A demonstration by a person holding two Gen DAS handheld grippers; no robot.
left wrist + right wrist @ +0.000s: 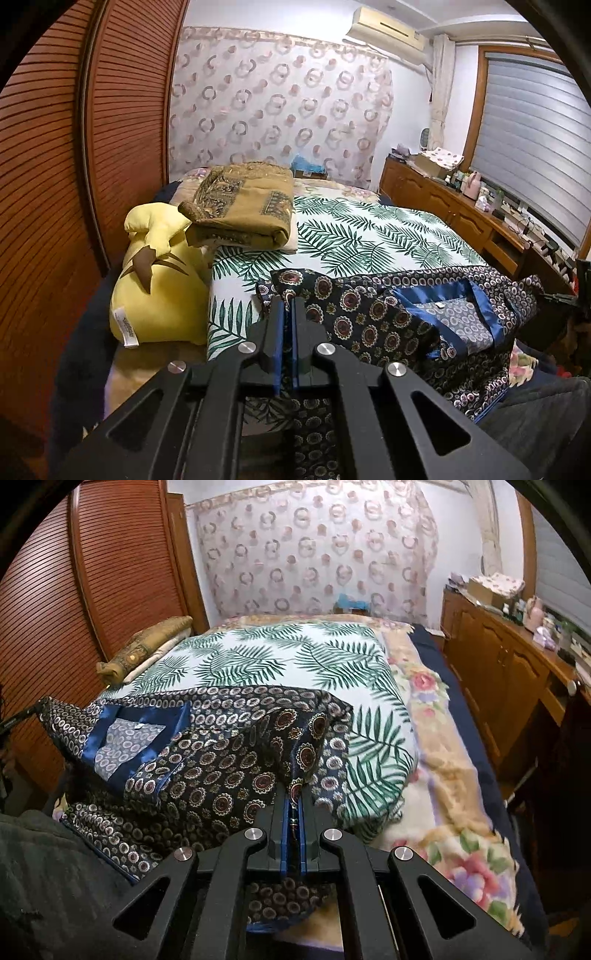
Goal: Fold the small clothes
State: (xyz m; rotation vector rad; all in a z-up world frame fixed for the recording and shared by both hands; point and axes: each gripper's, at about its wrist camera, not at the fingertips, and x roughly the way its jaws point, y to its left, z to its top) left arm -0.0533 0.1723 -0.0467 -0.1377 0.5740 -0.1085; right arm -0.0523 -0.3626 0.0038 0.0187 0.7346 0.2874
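A dark patterned garment (pixel 373 314) with blue satin trim lies on the palm-leaf sheet (pixel 351 236) at the near edge of the bed. My left gripper (pixel 288 301) is shut on the garment's left edge, cloth pinched between its blue pads. In the right wrist view the same garment (pixel 207 760) spreads to the left, its blue neck opening (pixel 125 738) showing. My right gripper (pixel 295 794) is shut on a raised fold of the garment's right side, which stands up in a peak in front of the jaws.
A yellow plush toy (pixel 155 291) and a folded olive blanket (pixel 243 206) lie at the bed's left. A floral blanket (pixel 454 812) covers the bed's right side. Louvred wardrobe doors (pixel 110 147) stand left, a wooden dresser (pixel 509 686) right. A dark sleeve (pixel 44 878) shows near.
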